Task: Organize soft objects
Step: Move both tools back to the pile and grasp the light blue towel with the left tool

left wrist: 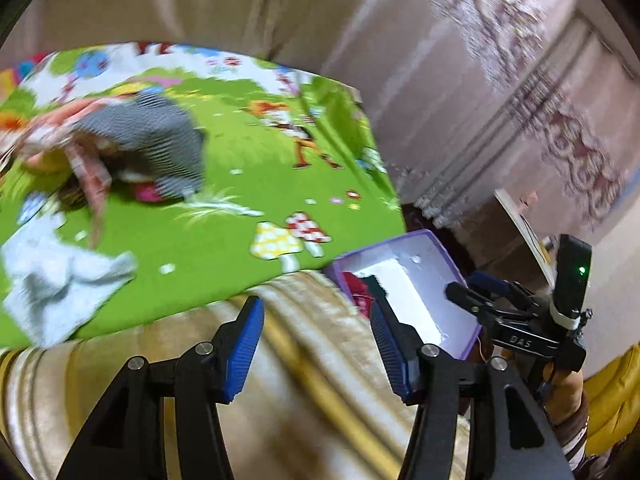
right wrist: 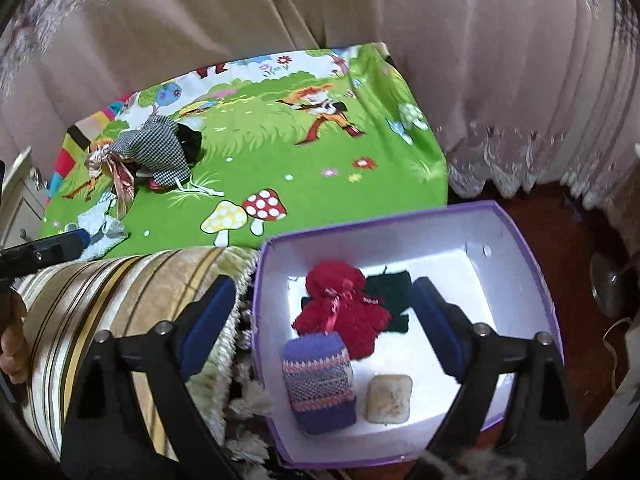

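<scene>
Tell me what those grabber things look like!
Each gripper is black plastic with silver screws and two fingers tipped with ribbed blue pads. The left gripper sees the right gripper, which carries white "DAS" lettering and a small green light. A striped sleeve shows behind it.

In the left wrist view, motion blur smears the checkered cloth heap (left wrist: pixel 156 148) and the pale blue cloth (left wrist: pixel 60 280), and the purple box (left wrist: pixel 452 264) is half hidden behind a blue pad. The dark green knit (right wrist: pixel 390 284) lies partly under the red knit (right wrist: pixel 340 308).
</scene>
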A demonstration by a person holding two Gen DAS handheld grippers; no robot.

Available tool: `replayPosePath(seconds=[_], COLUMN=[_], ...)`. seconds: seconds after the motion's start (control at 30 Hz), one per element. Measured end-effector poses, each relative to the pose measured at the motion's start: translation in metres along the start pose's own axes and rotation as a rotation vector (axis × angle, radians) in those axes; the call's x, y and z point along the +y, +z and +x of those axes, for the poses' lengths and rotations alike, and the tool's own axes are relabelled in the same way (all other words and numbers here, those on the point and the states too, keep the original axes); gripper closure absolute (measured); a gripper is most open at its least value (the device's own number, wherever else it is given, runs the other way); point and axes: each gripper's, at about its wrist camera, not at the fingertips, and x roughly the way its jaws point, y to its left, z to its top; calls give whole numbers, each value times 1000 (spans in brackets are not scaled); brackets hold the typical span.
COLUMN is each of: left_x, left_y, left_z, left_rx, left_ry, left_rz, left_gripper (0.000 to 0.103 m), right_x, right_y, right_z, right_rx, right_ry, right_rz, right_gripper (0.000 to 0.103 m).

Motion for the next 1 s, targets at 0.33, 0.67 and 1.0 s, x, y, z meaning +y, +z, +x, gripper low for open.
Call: replayPosePath(seconds=[0.33,0.67,1.0], left_x=[102,173,217], left_y=[-10,-11,9], left_z=[-46,-58,-29], left_rx=[-5,30,104], left_ry=[129,245,295], left_rz=[-212,-372,-485], left_gripper=[46,42,40], right_x=[42,78,111], right_y=[15,26,50], right_z=[7,21,52], right_rx=[-50,-48,22], right_ry=[-40,22,206], right_rz=[-102,-202,-204], right_gripper=[8,8,8])
